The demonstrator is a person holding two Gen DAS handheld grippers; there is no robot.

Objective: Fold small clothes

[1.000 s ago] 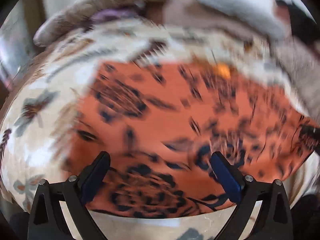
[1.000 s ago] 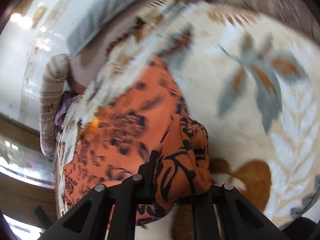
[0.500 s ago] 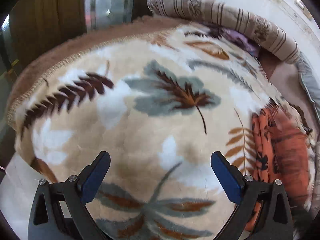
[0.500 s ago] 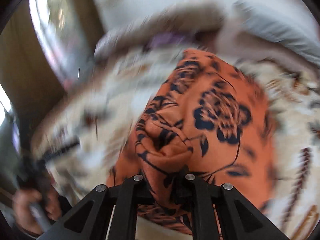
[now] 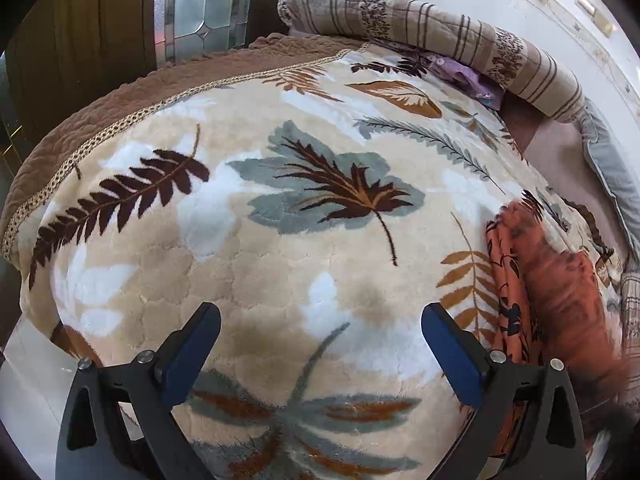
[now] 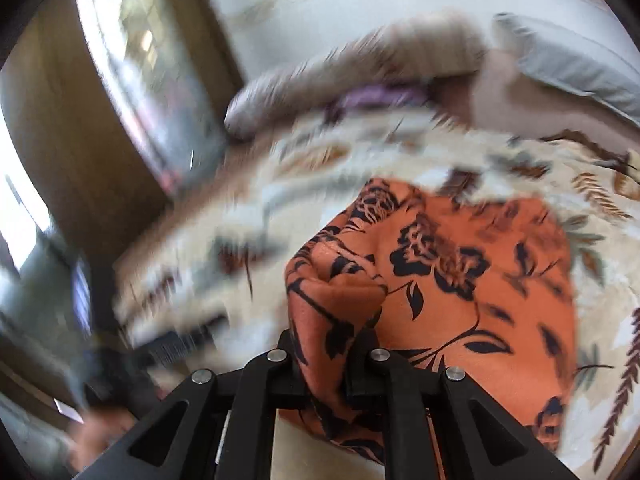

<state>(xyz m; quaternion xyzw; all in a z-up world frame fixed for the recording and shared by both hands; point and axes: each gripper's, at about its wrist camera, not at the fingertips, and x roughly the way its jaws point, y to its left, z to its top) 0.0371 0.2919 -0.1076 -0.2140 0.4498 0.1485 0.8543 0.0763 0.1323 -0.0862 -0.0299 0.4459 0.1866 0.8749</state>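
Observation:
An orange garment with black flower print [image 6: 472,280] lies on a cream leaf-patterned blanket [image 5: 280,240]. My right gripper [image 6: 326,344] is shut on a bunched fold of it, and the cloth drapes from the jaws down onto the rest of the garment. In the left wrist view the same orange garment [image 5: 556,292] shows at the right edge, partly blurred. My left gripper [image 5: 320,344] stands open over bare blanket, left of the garment, with nothing between its blue pads [image 5: 448,348].
A striped rolled quilt [image 5: 440,36] and a purple cloth [image 5: 464,76] lie along the blanket's far side by a white wall. A grey cushion [image 5: 612,176] sits at the right. A brown bedspread edge [image 5: 120,92] and a wooden and glass door [image 5: 200,4] lie at the left.
My left gripper swung off the orange garment to bare blanket on its left, then held still. My right gripper rolled and carried the pinched fold across the garment.

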